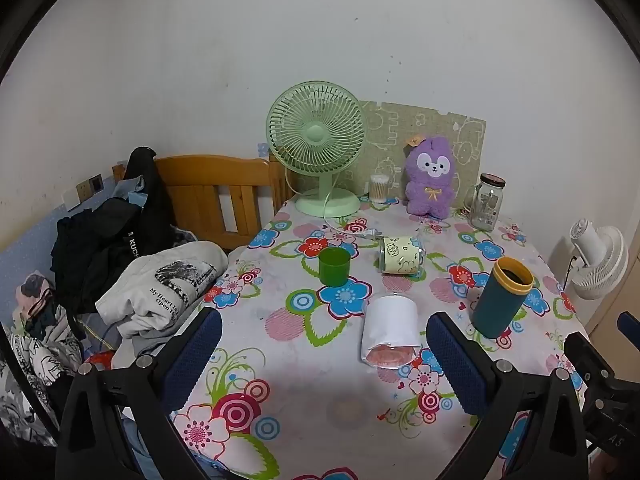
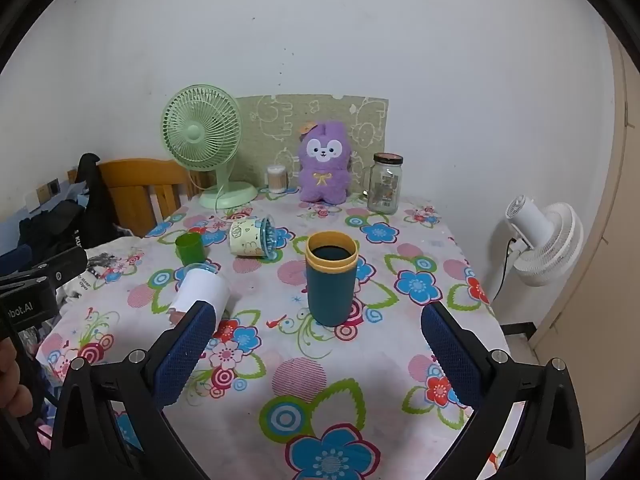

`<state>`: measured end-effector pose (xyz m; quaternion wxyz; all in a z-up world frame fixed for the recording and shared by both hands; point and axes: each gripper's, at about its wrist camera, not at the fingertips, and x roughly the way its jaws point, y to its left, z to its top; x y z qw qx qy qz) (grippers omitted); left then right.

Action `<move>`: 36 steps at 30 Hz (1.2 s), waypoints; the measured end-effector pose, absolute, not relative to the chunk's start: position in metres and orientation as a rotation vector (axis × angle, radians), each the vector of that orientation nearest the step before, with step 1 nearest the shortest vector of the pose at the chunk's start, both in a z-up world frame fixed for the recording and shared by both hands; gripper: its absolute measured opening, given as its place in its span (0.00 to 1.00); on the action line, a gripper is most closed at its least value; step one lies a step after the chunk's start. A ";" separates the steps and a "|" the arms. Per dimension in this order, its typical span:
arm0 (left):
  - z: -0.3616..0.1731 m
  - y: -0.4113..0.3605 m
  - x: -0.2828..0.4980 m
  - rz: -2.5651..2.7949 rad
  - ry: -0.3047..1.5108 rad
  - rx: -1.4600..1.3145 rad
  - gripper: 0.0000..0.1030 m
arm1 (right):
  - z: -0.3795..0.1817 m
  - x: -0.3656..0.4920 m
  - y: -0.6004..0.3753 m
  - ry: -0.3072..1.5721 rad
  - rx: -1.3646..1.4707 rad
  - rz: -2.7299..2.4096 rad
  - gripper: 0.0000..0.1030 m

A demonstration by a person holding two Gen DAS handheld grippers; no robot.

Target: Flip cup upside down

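I see a teal cup [image 2: 331, 280] with a mustard-yellow rim, a small solid green cup [image 1: 334, 266], a cream cup [image 1: 400, 255] printed with cartoon animals, and a plain white paper-wrapped cup [image 1: 390, 328]. My counter [image 2: 304, 376] wears a white cloth with blue, red and pink flowers and green leaves. Both tools, left [image 1: 324, 356] and right [image 2: 316, 350], have navy pads on black frames. The fan [image 1: 316, 136] is pale green, the plush [image 2: 325, 162] purple.

- White-wrapped cup [image 2: 202, 292]: mouth end hidden behind the right gripper's left finger [image 2: 184, 354].
- Jar [image 1: 487, 203] label print: too small to be read.
- Both gripper bodies: cut off by bottom edges.
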<state>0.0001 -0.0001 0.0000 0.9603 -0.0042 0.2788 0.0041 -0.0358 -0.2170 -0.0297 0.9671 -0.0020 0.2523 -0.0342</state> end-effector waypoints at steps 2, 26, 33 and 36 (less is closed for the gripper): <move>0.000 -0.001 0.001 0.008 0.573 -0.003 1.00 | -0.030 -0.035 -0.217 0.513 -0.004 -0.068 1.00; -0.001 0.001 -0.002 0.008 0.565 -0.005 1.00 | -0.032 -0.037 -0.214 0.519 -0.008 -0.062 1.00; -0.001 0.002 -0.001 0.009 0.566 -0.003 1.00 | -0.033 -0.035 -0.211 0.527 -0.013 -0.063 1.00; -0.002 0.002 -0.001 0.009 0.566 -0.002 1.00 | -0.034 -0.035 -0.211 0.529 -0.014 -0.066 1.00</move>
